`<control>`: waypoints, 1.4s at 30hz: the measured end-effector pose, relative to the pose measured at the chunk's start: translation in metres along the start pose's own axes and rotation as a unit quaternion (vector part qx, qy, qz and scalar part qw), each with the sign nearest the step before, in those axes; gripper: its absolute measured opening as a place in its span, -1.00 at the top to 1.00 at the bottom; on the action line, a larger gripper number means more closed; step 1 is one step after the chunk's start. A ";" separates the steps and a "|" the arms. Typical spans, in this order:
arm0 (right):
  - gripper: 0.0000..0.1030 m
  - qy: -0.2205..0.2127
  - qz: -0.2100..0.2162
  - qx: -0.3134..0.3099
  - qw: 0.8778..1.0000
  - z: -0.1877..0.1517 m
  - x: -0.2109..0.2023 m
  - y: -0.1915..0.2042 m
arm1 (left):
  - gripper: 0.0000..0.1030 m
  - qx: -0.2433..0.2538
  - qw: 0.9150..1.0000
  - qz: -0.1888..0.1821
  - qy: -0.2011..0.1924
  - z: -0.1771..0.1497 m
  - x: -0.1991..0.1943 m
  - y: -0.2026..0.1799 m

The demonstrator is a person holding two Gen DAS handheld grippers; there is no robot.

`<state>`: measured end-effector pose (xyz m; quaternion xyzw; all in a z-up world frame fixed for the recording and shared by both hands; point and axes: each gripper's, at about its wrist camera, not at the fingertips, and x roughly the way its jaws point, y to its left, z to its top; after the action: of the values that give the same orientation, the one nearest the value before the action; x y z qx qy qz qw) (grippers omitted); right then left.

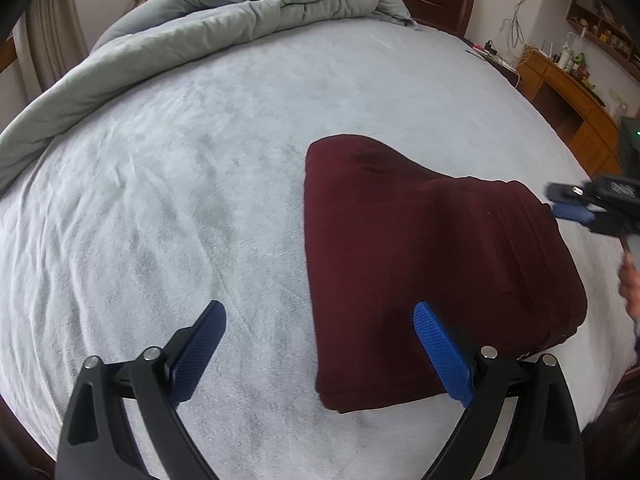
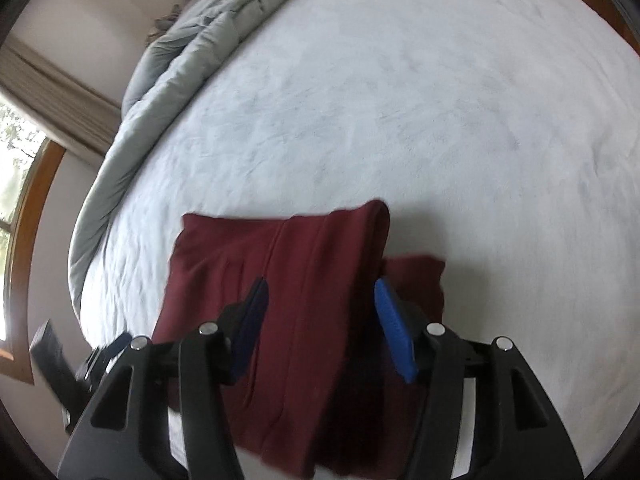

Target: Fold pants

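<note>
Maroon pants (image 1: 432,264), folded into a thick block on the pale grey bed (image 1: 180,184), flanked by the left gripper (image 1: 320,336) spread wide with nothing between its pads and the right gripper (image 2: 320,312) parted, straddling a raised fold without pressing.

Two black handheld grippers with blue-padded jaws

The left gripper (image 1: 320,350) has matte black, curved arms with triangular cut-outs, and four round silver pivot pins sit across its linkage. Its fingers (image 1: 442,354) are long and flat, faced with bright blue pads of fine ribbed texture. The right gripper (image 2: 320,322) is the same build: black arms with cut-outs, silver pins and blue ribbed pads, one of which lies in shadow and reads dark navy. Part of a hand (image 1: 629,280) shows blurred at the frame edge beneath a black handle.
</note>
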<state>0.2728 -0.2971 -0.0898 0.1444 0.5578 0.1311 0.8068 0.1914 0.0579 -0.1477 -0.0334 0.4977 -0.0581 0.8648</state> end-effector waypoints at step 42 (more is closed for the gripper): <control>0.07 0.025 0.045 0.036 0.998 -0.095 -0.048 -0.034 | -0.89 -0.027 0.999 -0.008 0.027 -0.016 0.007 -0.009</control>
<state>0.1686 -0.3377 -0.0933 0.1952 0.5750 0.1511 0.7800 0.1809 0.0481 -0.1606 -0.0588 0.5219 -0.0524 0.8494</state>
